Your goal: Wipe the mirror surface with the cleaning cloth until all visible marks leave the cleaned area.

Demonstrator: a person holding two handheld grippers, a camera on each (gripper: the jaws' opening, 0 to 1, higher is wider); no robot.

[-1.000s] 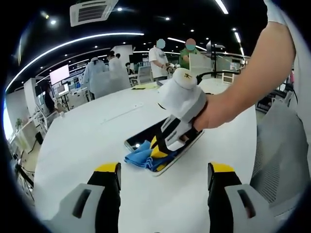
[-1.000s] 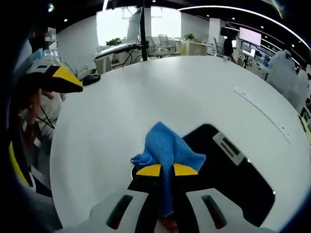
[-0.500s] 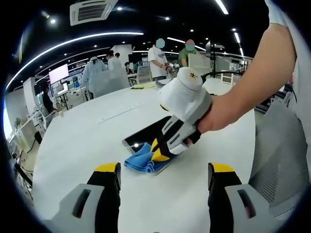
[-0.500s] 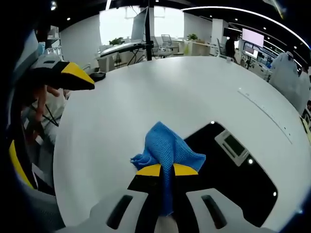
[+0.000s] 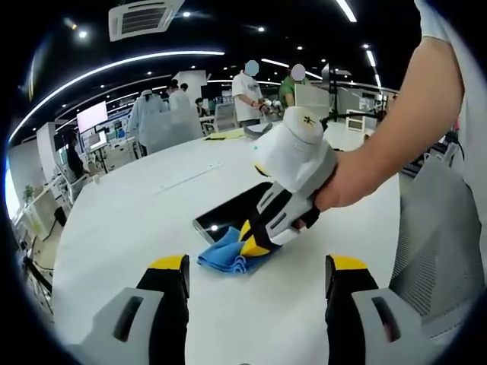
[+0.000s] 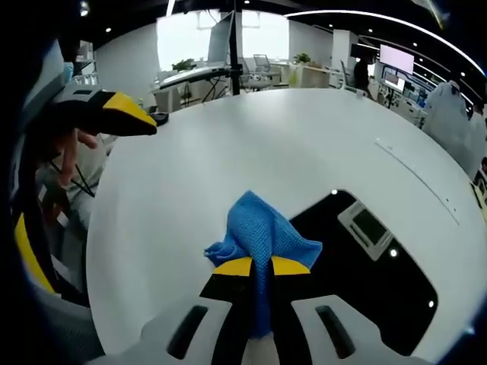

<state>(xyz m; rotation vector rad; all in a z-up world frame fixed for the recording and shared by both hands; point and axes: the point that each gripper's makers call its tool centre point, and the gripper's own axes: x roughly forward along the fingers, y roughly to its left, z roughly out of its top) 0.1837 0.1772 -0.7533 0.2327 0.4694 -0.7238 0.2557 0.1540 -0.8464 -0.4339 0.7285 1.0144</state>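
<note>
Right gripper (image 6: 255,266) pinching a blue woven cleaning cloth (image 6: 262,232) at the near edge of a dark rectangular mirror (image 6: 365,266) on a round white worktop (image 6: 251,144).

In the right gripper view the yellow-tipped jaws are pressed together on the cloth at lower centre, and the mirror runs to the lower right, its corner cut off by the frame. In the left gripper view the cloth (image 5: 230,253) sits bunched at centre, seemingly over the mirror's (image 5: 228,217) near end, which it and the right gripper (image 5: 255,243) partly hide. The left gripper (image 5: 257,275) holds its jaws spread with nothing between them at the bottom of that view.
</note>
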